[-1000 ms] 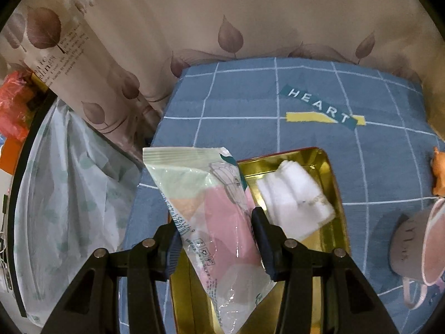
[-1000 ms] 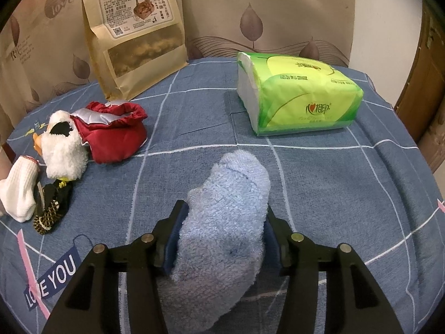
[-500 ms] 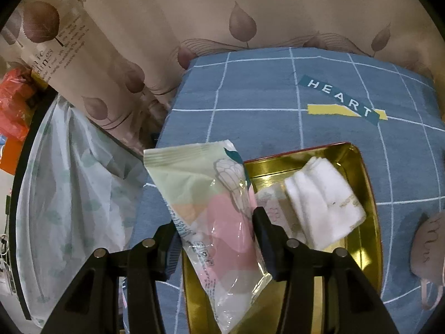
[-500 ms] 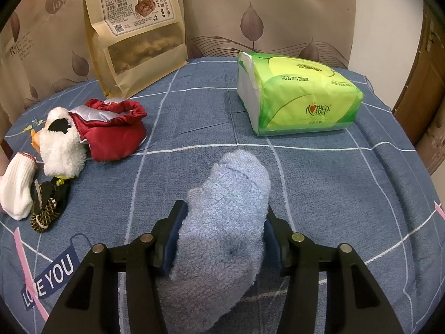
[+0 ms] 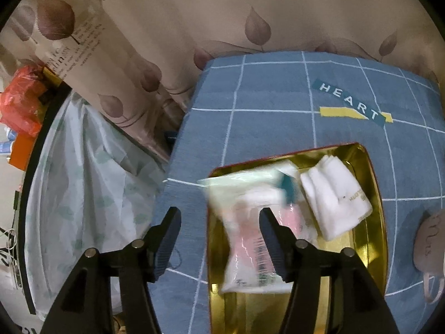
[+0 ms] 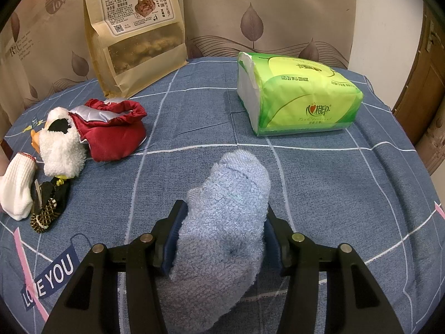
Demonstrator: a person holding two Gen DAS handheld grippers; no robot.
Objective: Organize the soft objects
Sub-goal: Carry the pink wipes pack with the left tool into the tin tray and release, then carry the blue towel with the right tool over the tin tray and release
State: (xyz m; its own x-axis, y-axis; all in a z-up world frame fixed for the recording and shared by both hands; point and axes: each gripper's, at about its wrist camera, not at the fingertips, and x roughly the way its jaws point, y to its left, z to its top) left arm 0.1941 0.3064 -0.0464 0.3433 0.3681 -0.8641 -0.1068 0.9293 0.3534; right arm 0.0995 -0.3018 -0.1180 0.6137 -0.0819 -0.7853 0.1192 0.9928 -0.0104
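From the left wrist we look steeply down, close over the gold tray (image 5: 372,167); from the right, across the blue checked cloth (image 6: 319,183), which both views share.

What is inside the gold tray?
The gold tray holds a folded white cloth and a pastel plastic packet, blurred. The packet covers something pale beneath it; I cannot identify that.

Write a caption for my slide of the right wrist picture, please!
Right gripper holds a fluffy blue sock above the blue checked cloth.
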